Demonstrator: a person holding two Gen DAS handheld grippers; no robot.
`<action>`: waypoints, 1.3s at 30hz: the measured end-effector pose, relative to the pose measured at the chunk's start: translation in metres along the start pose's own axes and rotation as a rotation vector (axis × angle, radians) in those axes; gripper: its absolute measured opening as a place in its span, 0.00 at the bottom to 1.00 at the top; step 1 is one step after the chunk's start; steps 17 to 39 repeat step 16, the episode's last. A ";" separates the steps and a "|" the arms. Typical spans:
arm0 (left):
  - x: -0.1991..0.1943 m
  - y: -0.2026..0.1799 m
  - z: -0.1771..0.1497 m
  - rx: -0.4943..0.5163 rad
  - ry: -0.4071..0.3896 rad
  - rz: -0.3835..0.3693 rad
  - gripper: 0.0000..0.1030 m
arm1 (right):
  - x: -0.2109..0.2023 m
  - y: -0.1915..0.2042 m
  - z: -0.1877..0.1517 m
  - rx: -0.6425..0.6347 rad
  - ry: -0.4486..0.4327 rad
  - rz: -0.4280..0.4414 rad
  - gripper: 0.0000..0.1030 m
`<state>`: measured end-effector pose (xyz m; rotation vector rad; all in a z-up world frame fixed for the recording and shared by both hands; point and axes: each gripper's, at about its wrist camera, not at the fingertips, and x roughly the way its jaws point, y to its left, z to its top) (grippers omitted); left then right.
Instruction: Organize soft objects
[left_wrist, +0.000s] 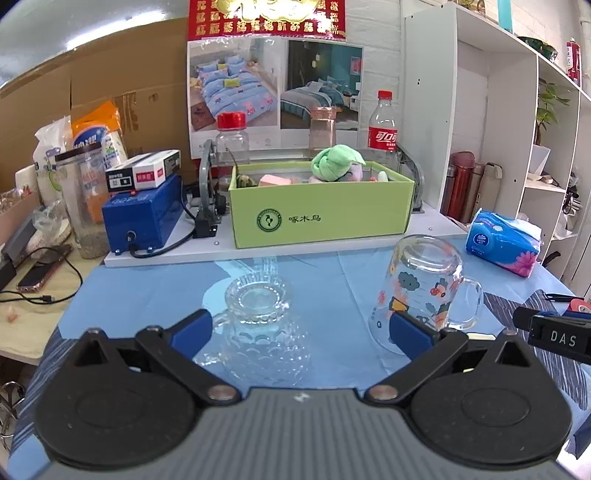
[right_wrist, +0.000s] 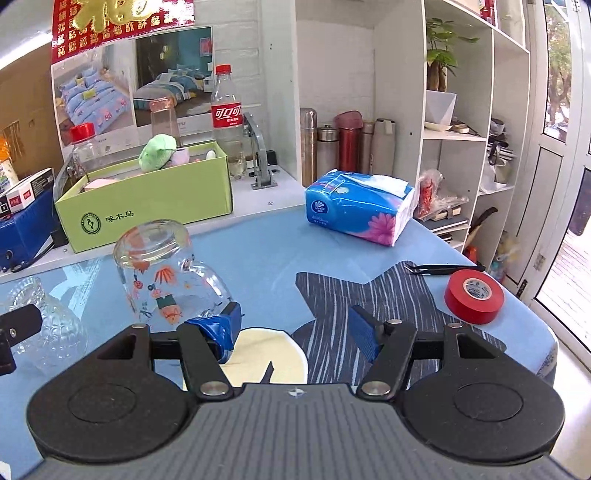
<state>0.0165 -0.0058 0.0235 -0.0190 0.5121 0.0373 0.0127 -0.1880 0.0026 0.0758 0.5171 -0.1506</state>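
Note:
A green cardboard box (left_wrist: 321, 218) stands at the back of the table and holds soft things: a green plush toy (left_wrist: 338, 162), a pink sponge (left_wrist: 275, 181) and other small items. It also shows in the right wrist view (right_wrist: 147, 206), with the plush (right_wrist: 157, 151) on top. A blue tissue pack (right_wrist: 358, 210) lies right of the box, and shows in the left wrist view (left_wrist: 502, 242). My left gripper (left_wrist: 301, 328) is open and empty over the blue cloth. My right gripper (right_wrist: 295, 325) is open and empty.
An upturned clear glass mug (left_wrist: 258, 317) sits between the left fingers. An upturned printed glass mug (left_wrist: 421, 288) (right_wrist: 166, 273) stands nearby. Red tape (right_wrist: 474, 295) and black tweezers (right_wrist: 443, 268) lie at the right. Bottles, a blue device (left_wrist: 142, 219) and shelves stand behind.

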 end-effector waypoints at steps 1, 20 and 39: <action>0.000 0.000 0.000 -0.002 0.003 -0.001 0.99 | 0.000 0.000 0.000 0.001 0.001 0.003 0.48; -0.001 -0.003 -0.001 0.011 -0.014 -0.036 0.98 | 0.002 0.006 -0.004 -0.012 0.017 0.007 0.48; -0.001 -0.003 -0.001 0.011 -0.014 -0.036 0.98 | 0.002 0.006 -0.004 -0.012 0.017 0.007 0.48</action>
